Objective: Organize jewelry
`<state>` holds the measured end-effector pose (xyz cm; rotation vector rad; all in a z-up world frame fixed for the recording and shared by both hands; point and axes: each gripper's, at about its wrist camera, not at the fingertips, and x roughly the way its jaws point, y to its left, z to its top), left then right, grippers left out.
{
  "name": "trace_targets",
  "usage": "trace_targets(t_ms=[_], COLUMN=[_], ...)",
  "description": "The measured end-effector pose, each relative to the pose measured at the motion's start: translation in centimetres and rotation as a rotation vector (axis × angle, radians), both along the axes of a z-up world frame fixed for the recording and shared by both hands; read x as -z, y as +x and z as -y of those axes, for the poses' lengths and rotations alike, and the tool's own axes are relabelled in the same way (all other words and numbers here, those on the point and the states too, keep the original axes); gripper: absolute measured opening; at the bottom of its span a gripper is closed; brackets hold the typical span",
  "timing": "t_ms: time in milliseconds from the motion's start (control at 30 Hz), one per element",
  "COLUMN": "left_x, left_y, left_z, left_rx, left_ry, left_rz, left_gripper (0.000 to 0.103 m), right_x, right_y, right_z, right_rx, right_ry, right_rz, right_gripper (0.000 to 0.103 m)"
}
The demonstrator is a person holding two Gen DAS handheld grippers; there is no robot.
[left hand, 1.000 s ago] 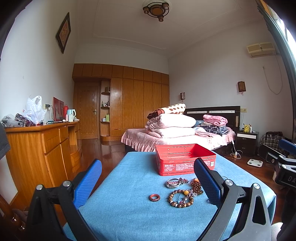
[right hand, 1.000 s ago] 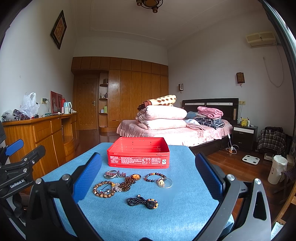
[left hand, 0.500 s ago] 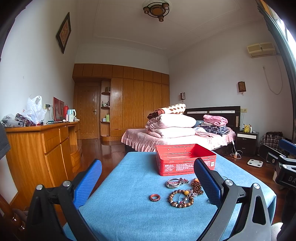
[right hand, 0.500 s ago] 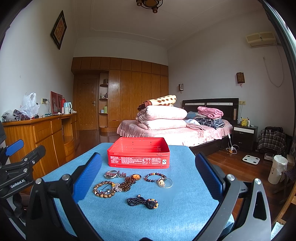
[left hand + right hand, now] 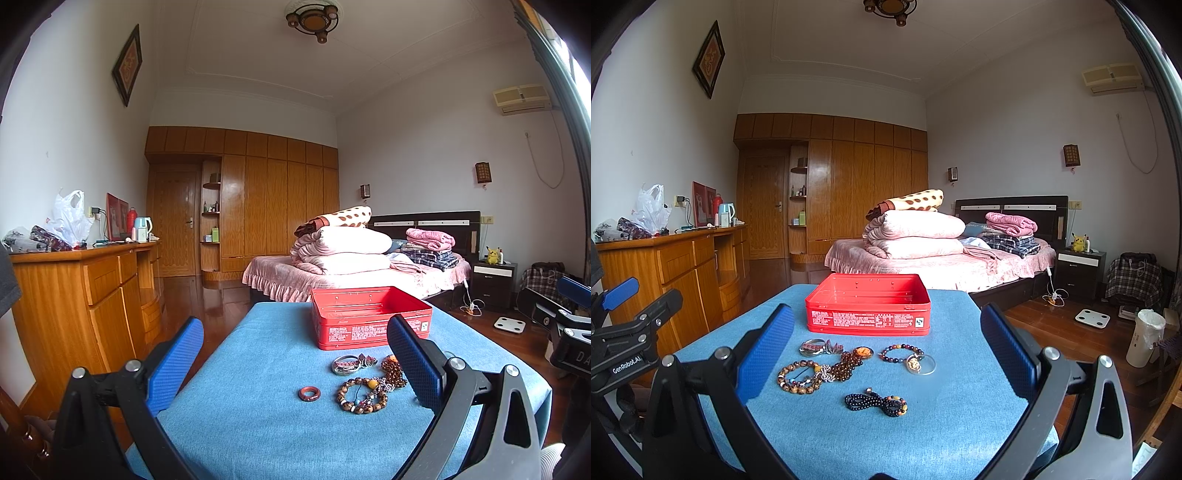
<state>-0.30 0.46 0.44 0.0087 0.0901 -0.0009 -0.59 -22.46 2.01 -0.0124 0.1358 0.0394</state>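
Observation:
An open red tin box [image 5: 369, 317] [image 5: 868, 304] stands on a blue cloth-covered table [image 5: 258, 417] [image 5: 960, 406]. In front of it lie a red ring [image 5: 309, 393], a brown bead bracelet [image 5: 360, 395] [image 5: 798, 376], a silver bangle [image 5: 345, 364] [image 5: 812, 347], an amber bead string [image 5: 849, 363], a multicolour bracelet with pendant [image 5: 908, 356] and a dark bead string [image 5: 877, 402]. My left gripper [image 5: 295, 354] is open and empty, held above the table's near edge. My right gripper [image 5: 886, 339] is open and empty, likewise back from the jewelry.
A wooden dresser [image 5: 85, 295] with bags and a kettle stands at the left. A bed [image 5: 942, 254] with folded quilts stands behind the table. A nightstand [image 5: 1078, 273], a floor scale [image 5: 1092, 318] and a white bin [image 5: 1145, 343] are at the right.

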Motion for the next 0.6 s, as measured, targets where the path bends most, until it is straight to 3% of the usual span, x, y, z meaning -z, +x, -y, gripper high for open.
trace_targets(t_ms=[200, 600], left_x=[-0.4, 1.6], left_y=[-0.1, 2.1], left_z=[-0.7, -0.3], left_rx=[0.0, -0.031], left_ry=[0.0, -0.013], left_rz=[-0.008, -0.035], left_gripper=[0.097, 0.097], right_x=[0.4, 1.7], right_y=[0.5, 2.6], right_z=[-0.2, 0.5], right_rx=[-0.004, 0.014], right_ry=[0.008, 0.03], right_rz=[-0.014, -0.083], right_gripper=[0.098, 0.098])
